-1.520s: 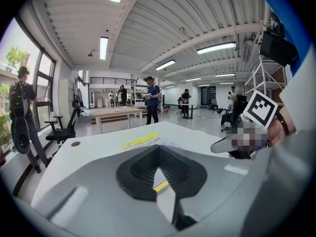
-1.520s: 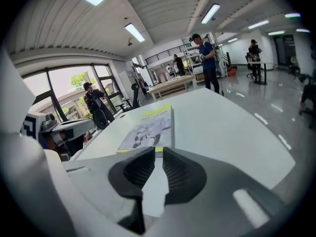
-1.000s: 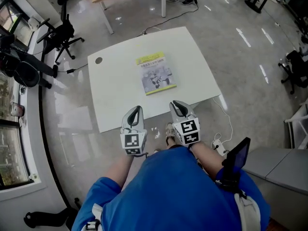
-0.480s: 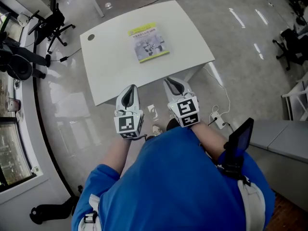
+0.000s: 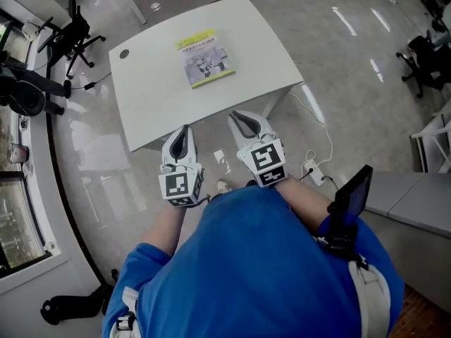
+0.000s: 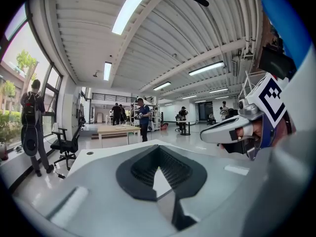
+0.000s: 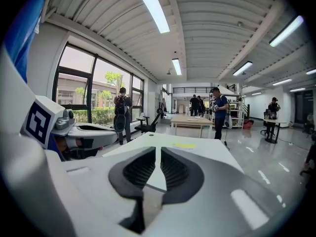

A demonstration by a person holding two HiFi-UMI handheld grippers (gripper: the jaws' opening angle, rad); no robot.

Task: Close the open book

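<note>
White table [image 5: 148, 97] stood well ahead, its book [image 5: 204, 56] seemingly already closed. Both empty, the left gripper [image 5: 184, 128] was pressed together and the right gripper [image 5: 239, 118] was just closing to a sliver; needless prodding could reopen the cover.

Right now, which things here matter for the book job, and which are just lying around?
For the job: book, lying cover-up on the white table; left gripper, empty; right gripper, jaws just closing further, nothing between them.
Just around: office chair; power strip on the floor.
</note>
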